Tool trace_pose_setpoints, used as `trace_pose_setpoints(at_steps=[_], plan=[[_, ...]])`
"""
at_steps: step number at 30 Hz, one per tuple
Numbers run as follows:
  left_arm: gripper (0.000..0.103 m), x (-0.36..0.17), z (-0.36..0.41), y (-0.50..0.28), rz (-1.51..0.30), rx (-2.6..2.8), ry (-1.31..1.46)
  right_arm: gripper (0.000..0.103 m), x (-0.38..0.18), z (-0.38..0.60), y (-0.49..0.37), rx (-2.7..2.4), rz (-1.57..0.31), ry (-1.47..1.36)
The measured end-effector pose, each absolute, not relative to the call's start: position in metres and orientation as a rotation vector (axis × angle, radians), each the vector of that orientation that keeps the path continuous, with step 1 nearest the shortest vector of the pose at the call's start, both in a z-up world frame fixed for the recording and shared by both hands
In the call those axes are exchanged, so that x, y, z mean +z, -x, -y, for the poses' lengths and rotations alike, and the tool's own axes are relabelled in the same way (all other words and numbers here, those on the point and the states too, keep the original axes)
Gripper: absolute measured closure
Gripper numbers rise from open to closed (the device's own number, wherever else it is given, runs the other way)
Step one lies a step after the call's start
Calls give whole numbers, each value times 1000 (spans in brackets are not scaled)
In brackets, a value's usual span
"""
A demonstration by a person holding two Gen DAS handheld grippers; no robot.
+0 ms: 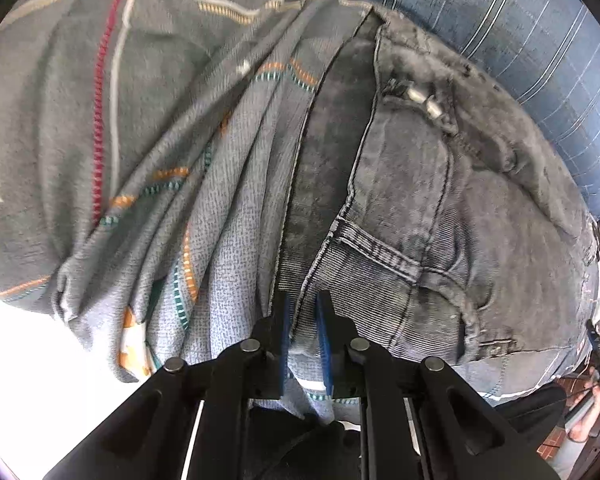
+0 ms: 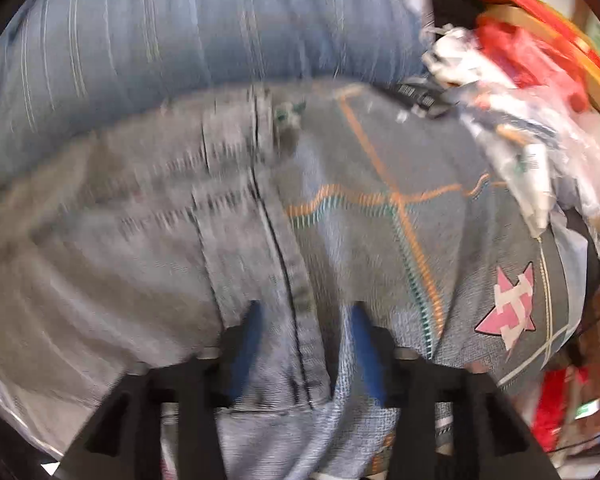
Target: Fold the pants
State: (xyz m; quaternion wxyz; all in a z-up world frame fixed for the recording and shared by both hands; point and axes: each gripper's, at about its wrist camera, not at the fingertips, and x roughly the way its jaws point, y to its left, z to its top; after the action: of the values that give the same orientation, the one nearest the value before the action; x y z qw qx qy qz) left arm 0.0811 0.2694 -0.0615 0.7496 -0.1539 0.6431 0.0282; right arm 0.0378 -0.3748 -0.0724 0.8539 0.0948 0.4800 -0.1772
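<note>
Left hand-held gripper [image 1: 305, 312] pinches the jeans [image 1: 412, 208] seam; right hand-held gripper [image 2: 306, 320] gapes; no legible writing.

A grey woven bedspread [image 1: 60, 128] with stitched lines in red, white, orange and teal covers the bed, rumpled into long folds toward its near edge. A small white star is printed on it at the left, a pink-and-white star patch [image 2: 510, 308] over on the right. Along the far edge lies a blue striped cushion [image 1: 500, 28]. Past the right edge sits a blurred heap of white plastic bags [image 2: 500, 92] and something red [image 2: 528, 56]. Bright daylight washes out the lower left; reddish brick floor [image 1: 556, 444] shows lower right.
</note>
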Motion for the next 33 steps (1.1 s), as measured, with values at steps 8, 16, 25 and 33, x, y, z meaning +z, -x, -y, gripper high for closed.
trace_pose_setpoints(at_steps=[8, 16, 25, 33], plan=[[34, -23, -248, -85, -1216, 38, 313, 30, -124, 366, -72, -210, -1189, -397], [41, -32, -240, -122, -1203, 18, 306, 31, -50, 365, -115, -105, -1016, -418], [41, -30, -235, -283, -1143, -56, 375, 32, -53, 423, -244, -104, -1065, -497], [41, -82, -230, -347, -1262, -15, 402, 55, -93, 448, -317, -162, -1238, -394]])
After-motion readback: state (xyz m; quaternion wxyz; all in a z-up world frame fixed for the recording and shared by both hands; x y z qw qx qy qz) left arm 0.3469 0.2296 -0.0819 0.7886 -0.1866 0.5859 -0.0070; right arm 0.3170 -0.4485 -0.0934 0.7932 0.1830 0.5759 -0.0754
